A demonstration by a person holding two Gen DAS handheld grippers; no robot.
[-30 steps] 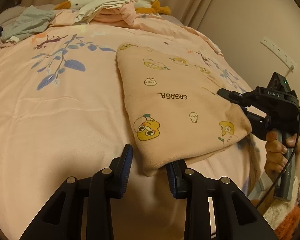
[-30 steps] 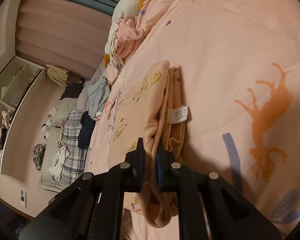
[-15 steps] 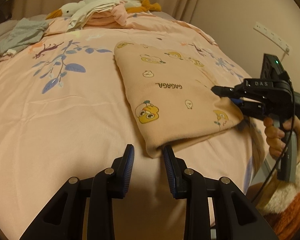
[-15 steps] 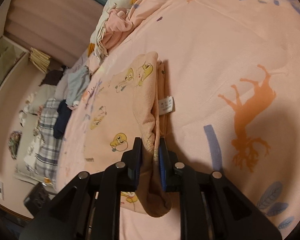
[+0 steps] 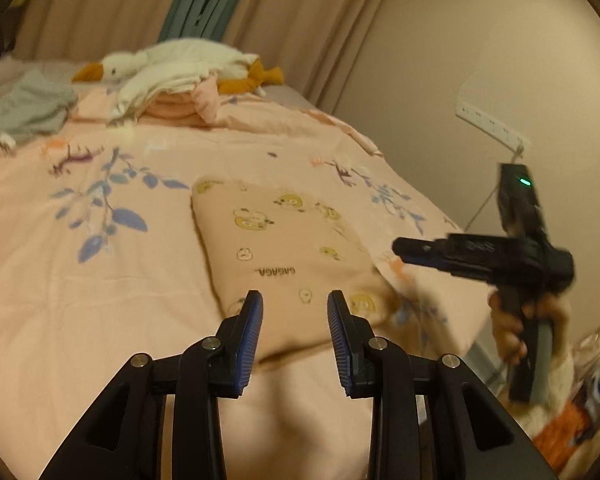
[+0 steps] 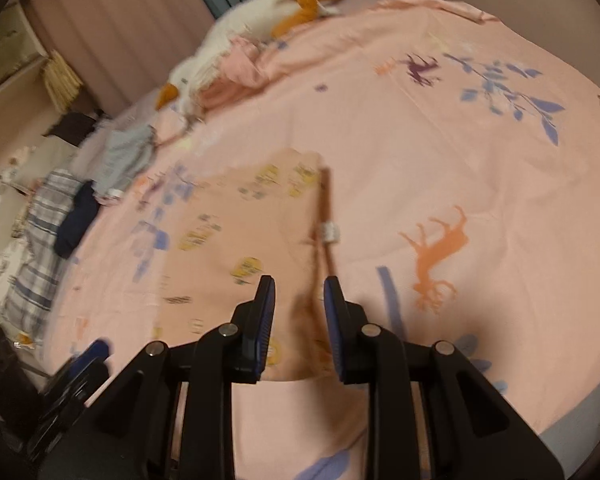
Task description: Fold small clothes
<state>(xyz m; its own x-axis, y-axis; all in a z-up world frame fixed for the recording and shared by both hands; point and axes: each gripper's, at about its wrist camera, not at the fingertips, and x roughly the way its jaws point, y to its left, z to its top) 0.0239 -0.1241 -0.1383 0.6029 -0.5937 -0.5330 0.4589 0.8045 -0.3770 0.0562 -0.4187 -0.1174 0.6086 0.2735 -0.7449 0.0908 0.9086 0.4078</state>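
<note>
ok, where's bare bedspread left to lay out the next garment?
Free: the wide pink bedspread between the folded peach cartoon-print garment and the crumpled grey garment; also the deer-print stretch on the folded garment's tag side. Crowded: the head end, with the white plush goose and stacked pink clothes.

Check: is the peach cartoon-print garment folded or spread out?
Folded: the garment lies as a compact rectangle on the bedspread, layered edges showing.

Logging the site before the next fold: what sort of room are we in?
Most likely a bedroom in a home. The work surface is a bed with a pink printed cover, a plush goose lies at the far end before curtains, and loose clothes pile along one side.
</note>
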